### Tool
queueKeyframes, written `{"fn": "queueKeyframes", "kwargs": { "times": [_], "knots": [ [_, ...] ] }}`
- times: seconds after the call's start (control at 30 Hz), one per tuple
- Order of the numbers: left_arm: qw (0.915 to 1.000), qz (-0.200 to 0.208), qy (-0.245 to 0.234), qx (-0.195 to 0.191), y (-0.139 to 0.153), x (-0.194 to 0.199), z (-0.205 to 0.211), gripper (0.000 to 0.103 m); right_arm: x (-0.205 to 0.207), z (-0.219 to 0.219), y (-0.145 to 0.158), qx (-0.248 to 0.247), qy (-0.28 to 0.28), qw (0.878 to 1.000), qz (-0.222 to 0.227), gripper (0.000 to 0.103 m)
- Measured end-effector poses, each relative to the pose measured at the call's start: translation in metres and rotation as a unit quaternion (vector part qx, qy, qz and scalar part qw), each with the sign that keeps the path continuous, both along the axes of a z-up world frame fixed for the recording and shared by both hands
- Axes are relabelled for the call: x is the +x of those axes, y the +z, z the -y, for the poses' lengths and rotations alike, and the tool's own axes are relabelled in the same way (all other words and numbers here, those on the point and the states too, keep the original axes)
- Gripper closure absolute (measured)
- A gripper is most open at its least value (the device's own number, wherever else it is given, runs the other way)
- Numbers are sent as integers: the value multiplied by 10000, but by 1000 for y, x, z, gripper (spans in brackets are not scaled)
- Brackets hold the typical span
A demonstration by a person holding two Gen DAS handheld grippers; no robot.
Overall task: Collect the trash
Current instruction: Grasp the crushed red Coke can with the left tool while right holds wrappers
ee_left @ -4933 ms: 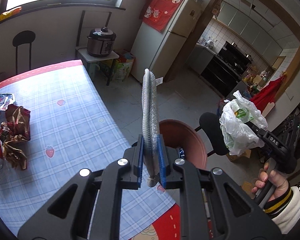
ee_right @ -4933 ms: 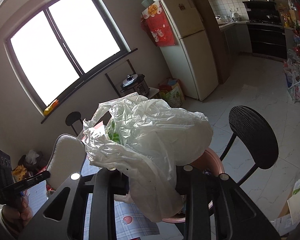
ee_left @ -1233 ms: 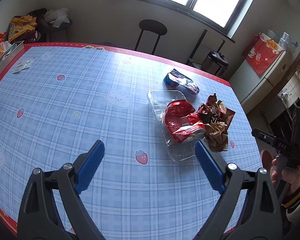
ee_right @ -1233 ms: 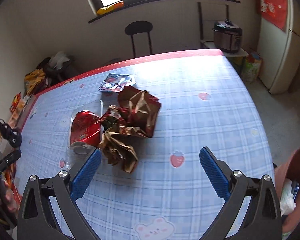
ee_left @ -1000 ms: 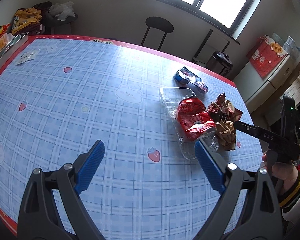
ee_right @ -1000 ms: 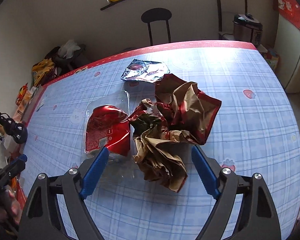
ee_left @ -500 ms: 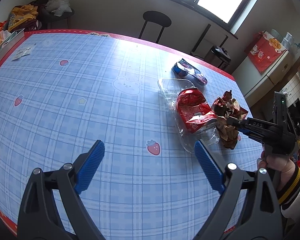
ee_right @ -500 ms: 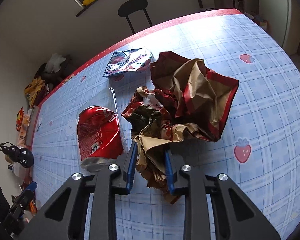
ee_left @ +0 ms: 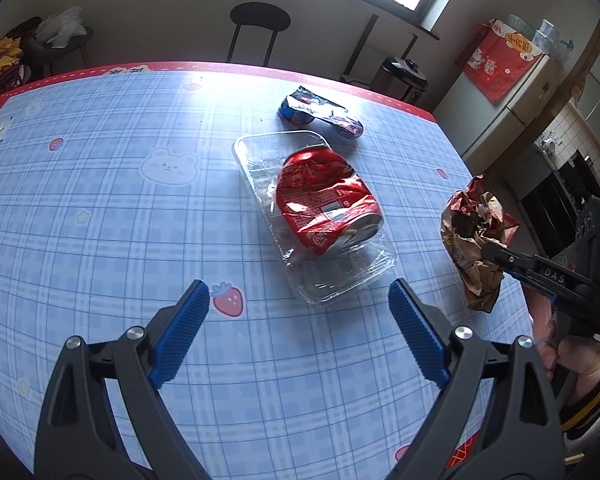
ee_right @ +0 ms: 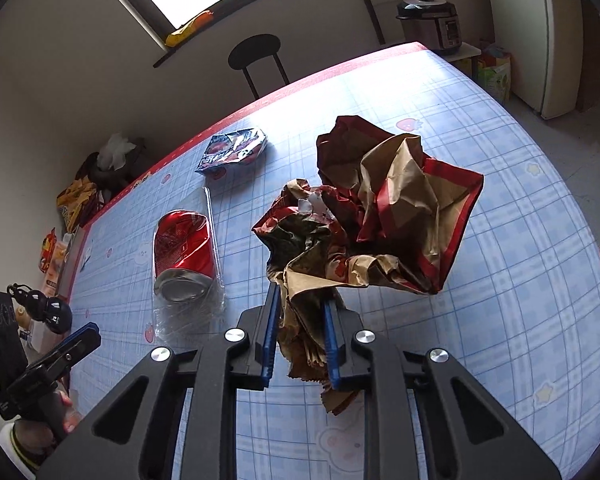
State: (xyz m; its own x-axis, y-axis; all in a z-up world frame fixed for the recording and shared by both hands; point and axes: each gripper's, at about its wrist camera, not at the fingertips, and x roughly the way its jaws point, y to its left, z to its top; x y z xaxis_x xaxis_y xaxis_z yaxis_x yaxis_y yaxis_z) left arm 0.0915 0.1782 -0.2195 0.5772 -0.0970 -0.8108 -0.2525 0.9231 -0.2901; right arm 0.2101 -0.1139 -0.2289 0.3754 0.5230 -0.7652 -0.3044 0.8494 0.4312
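Blue pads of my right hand-held gripper [ee_right: 300, 336] are closing on the crumpled brown-and-red paper wrapper [ee_right: 380, 216], pinching its lower end and holding it just above the blue plaid tabletop [ee_right: 520, 280]. My left hand-held gripper [ee_left: 296, 328] hangs released, jaws spread wide with nothing between them. Just beyond it a crushed red soda can [ee_left: 328, 204] lies in a clear plastic tray [ee_left: 256, 156]. Farther back, near the tabletop's red border, rests a blue foil snack packet [ee_left: 320, 114].
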Motion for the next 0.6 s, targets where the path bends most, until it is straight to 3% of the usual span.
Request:
{"fn": "queueKeyframes", "kwargs": {
  "times": [0.3, 0.4, 0.53, 0.6],
  "knots": [
    [9995, 69, -216, -236, -5, 79, -3, 14, -4, 26, 2, 72, -276, 9996, 20, 83],
    [9995, 60, -195, -229, -14, 108, -21, 21, -6, 33, 2, 54, -350, 9994, 31, 83],
    [9990, -64, -306, -328, -33, 128, -35, 42, -6, 43, 0, 45, -452, 9990, 9, 83],
    [9981, -2, -447, -419, -36, 130, -36, 44, -5, 47, -2, 40, -512, 9987, -19, 83]
  ]
}}
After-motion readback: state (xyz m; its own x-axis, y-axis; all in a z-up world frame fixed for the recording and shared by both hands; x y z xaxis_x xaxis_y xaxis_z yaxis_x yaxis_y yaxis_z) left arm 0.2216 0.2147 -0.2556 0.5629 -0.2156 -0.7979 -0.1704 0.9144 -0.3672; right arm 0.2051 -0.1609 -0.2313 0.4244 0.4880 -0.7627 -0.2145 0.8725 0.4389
